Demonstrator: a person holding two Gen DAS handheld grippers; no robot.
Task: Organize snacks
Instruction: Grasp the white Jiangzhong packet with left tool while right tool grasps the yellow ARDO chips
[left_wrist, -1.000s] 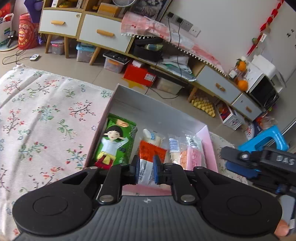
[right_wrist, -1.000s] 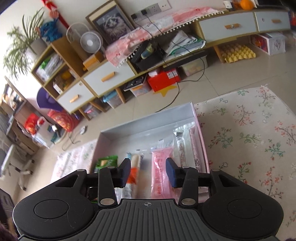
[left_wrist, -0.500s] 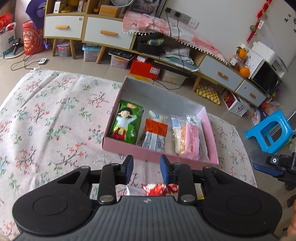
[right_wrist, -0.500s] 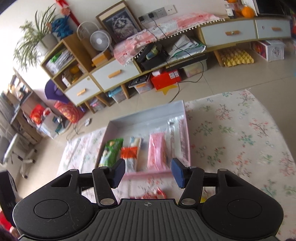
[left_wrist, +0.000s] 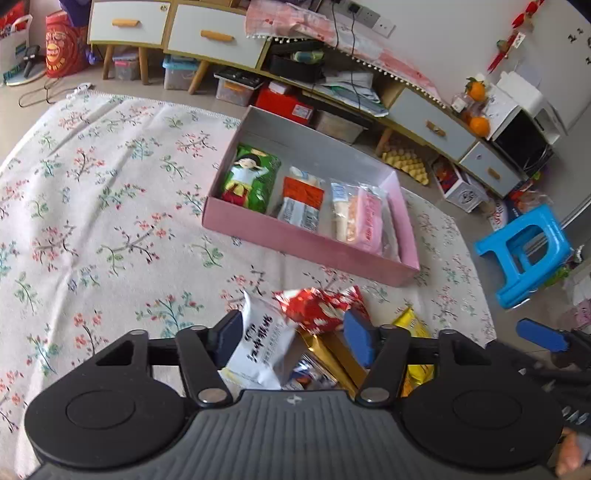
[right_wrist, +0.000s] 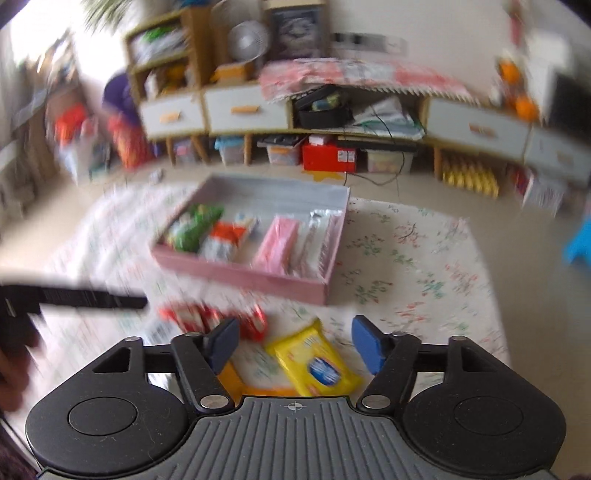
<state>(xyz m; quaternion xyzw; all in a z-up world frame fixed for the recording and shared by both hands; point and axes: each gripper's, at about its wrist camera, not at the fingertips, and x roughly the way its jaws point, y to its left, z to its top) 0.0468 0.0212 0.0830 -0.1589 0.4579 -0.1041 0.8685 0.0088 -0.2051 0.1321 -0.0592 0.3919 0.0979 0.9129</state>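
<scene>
Both my grippers hover over the loose pile of snacks, just on the near side of the pink box (left_wrist: 310, 242), and both sets of jaws are opening right now with nothing clamped. My left gripper (left_wrist: 291, 341) has the white packet (left_wrist: 260, 350) sitting between its fingers, hard against the left pad, standing tilted on its edge; I can't tell if that pad touches it. The red wrapper (left_wrist: 319, 306) lies just beyond it, towards the box, and gold sticks (left_wrist: 332, 356) lie under the right finger. My right gripper (right_wrist: 293, 345) is blurred, but the yellow packet (right_wrist: 314, 360) shows plainly between its spread fingers, flat on the floral cloth (right_wrist: 406, 258), long axis slanting from the box side down to my right finger. So each hand has its own target straight ahead and below. The yellow one looks the easier, I reckon, if I roll to cross its narrow width. The box already holds a row of packets, its far half bare
</scene>
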